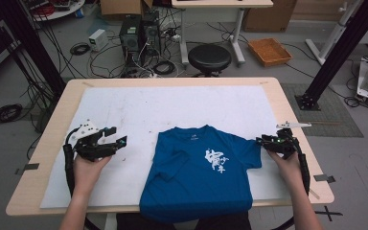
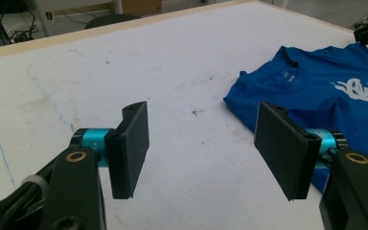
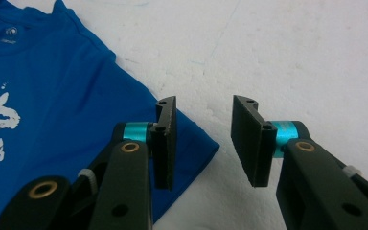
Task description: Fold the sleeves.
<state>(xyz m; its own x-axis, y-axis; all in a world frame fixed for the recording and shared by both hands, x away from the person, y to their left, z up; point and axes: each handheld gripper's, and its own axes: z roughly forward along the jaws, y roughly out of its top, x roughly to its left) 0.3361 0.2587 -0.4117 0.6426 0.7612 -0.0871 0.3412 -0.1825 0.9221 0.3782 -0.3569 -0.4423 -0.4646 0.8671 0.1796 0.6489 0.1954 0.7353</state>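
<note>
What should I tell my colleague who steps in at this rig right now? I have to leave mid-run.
Left gripper: jaws wide open, nothing between them, held above the white mat to the left of the shirt.
Right gripper: jaws part open at the corner of the shirt's sleeve, not pressing on it.
Blue T-shirt: front up near the table's near edge, its left-hand sleeve already tucked in, hem hanging over the edge.
Left to do: probably grasp this sleeve and go on folding.

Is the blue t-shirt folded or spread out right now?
Partly folded: the blue t-shirt lies flat, front up; one sleeve is tucked over its body, the other sleeve spread out.
</note>
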